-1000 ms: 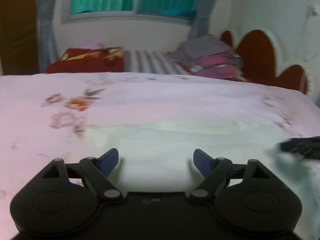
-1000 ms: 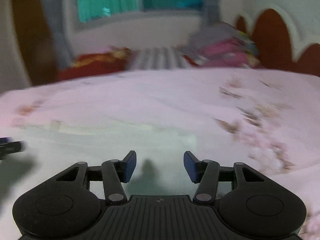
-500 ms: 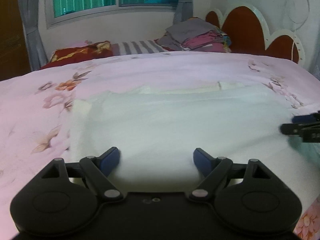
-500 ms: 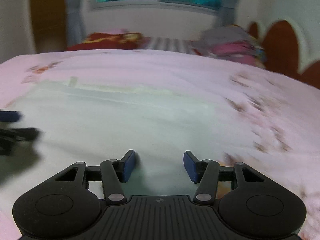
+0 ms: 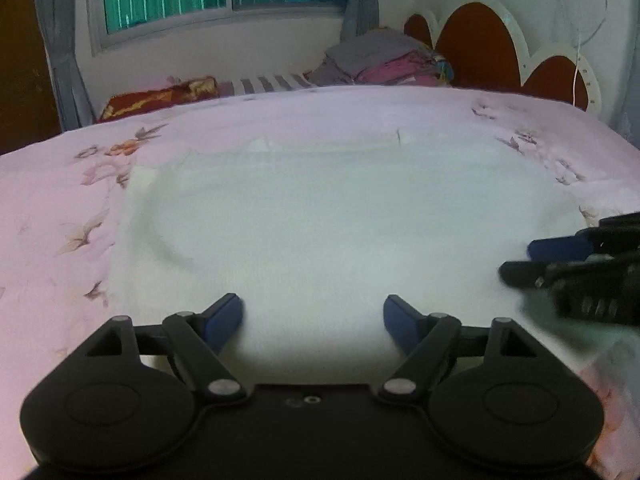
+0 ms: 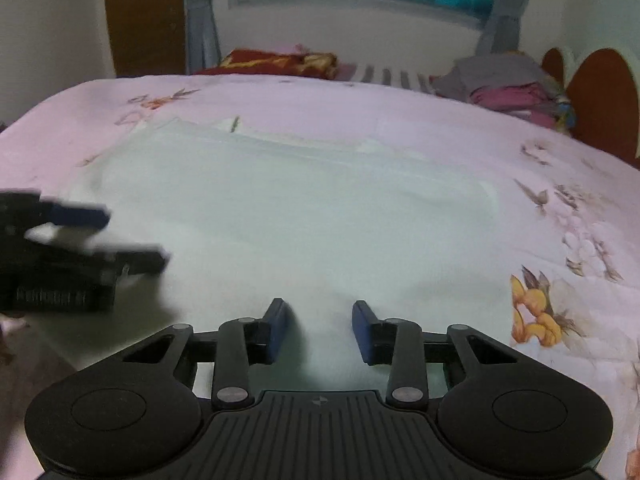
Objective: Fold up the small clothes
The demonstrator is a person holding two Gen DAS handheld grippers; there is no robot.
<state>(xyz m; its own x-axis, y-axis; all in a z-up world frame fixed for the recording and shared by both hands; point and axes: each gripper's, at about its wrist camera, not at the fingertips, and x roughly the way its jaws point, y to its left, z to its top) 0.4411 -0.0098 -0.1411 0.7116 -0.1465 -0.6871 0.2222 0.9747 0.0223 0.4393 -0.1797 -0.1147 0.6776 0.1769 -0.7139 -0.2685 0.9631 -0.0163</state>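
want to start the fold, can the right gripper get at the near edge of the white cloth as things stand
Probably yes. The right gripper hangs over the white cloth near its near edge, jaws just closing with cloth between them, apparently not pinched yet. Nothing blocks it; the left gripper is off to the side.

Left gripper spread wide above white cloth on bedspread.

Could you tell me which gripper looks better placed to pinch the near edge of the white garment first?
Right: the right gripper, jaws just closing, straddles a raised ridge of the white garment; the left gripper gapes over flat cloth.
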